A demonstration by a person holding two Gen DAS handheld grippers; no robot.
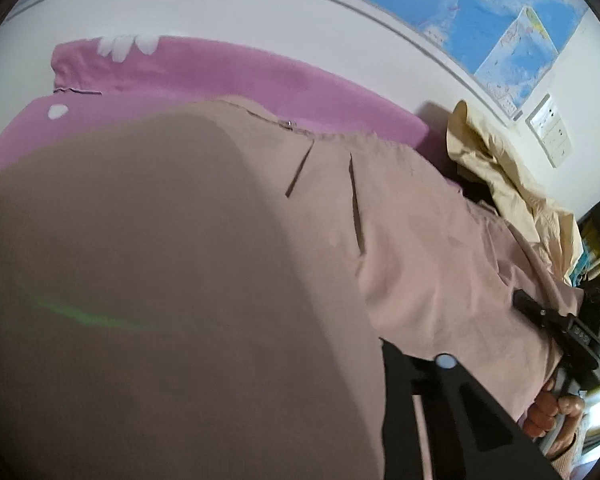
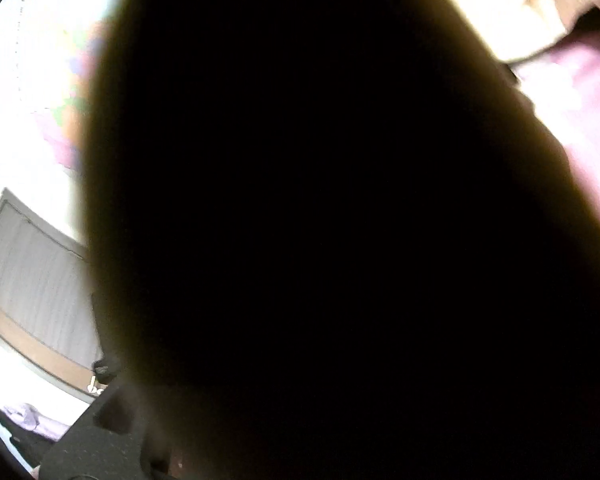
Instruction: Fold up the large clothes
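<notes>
A large dusty-pink garment (image 1: 412, 216) with two dart slits and a small zip pull lies over a pink sheet (image 1: 260, 80). A fold of it hangs right in front of the left wrist camera and hides most of my left gripper; only its right finger (image 1: 452, 408) shows. My right gripper (image 1: 524, 300) shows in the left wrist view, pressed at the garment's right edge with a hand on its handle. In the right wrist view dark cloth (image 2: 320, 220) covers the lens and hides the right fingers.
A cream garment (image 1: 500, 168) lies crumpled at the right of the pink sheet. A white wall with a world map (image 1: 480, 12) and a socket plate (image 1: 550, 130) stands behind. A grey door (image 2: 32, 272) shows in the right wrist view.
</notes>
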